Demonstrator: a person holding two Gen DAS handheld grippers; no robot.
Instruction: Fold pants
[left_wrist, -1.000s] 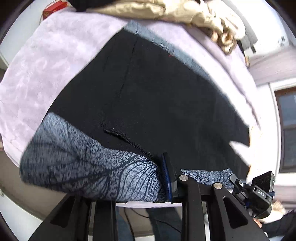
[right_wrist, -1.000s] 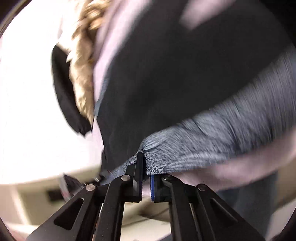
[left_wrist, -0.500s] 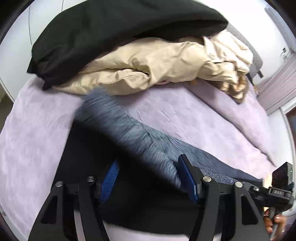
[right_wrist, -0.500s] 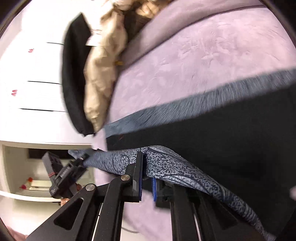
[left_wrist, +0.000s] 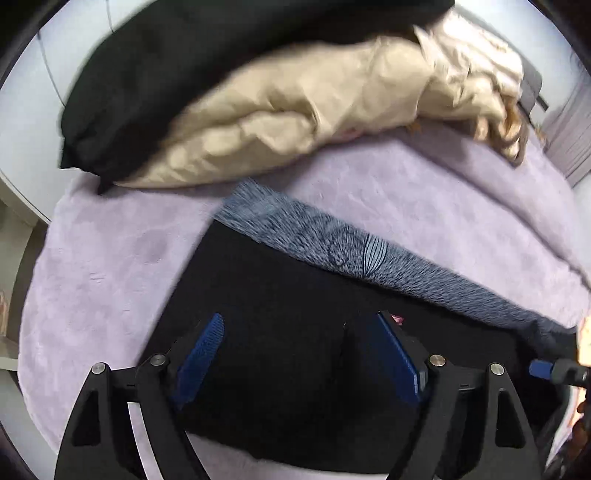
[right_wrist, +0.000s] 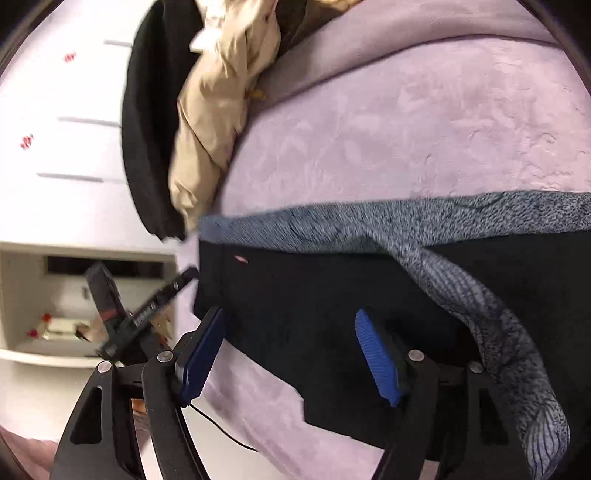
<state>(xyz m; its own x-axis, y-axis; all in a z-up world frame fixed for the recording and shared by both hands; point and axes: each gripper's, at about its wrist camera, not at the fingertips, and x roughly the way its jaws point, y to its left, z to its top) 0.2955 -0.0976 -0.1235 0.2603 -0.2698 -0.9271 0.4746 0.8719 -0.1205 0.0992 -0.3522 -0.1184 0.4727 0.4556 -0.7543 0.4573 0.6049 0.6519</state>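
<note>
Bed with a plush lilac blanket (left_wrist: 110, 280), white wall and shelving behind. Left hand-held gripper (left_wrist: 299, 354): jaws spread and opening, nothing between the pads, black cloth directly beneath. Right hand-held gripper (right_wrist: 291, 354): same, jaws opening, empty, hovering at the garment's near corner. Black pants with grey-blue leaf-print trim (left_wrist: 280, 332) lie flat on the blanket, the print band along the far edge. In the right wrist view a loose print strip (right_wrist: 491, 325) trails back past the right finger. Long axis runs crosswise to both grippers; each sits over one end, neither clearly nearer. Beige puffy quilt (left_wrist: 280, 110) and black pillow (left_wrist: 155, 74) lie beyond, apart from the pants.
</note>
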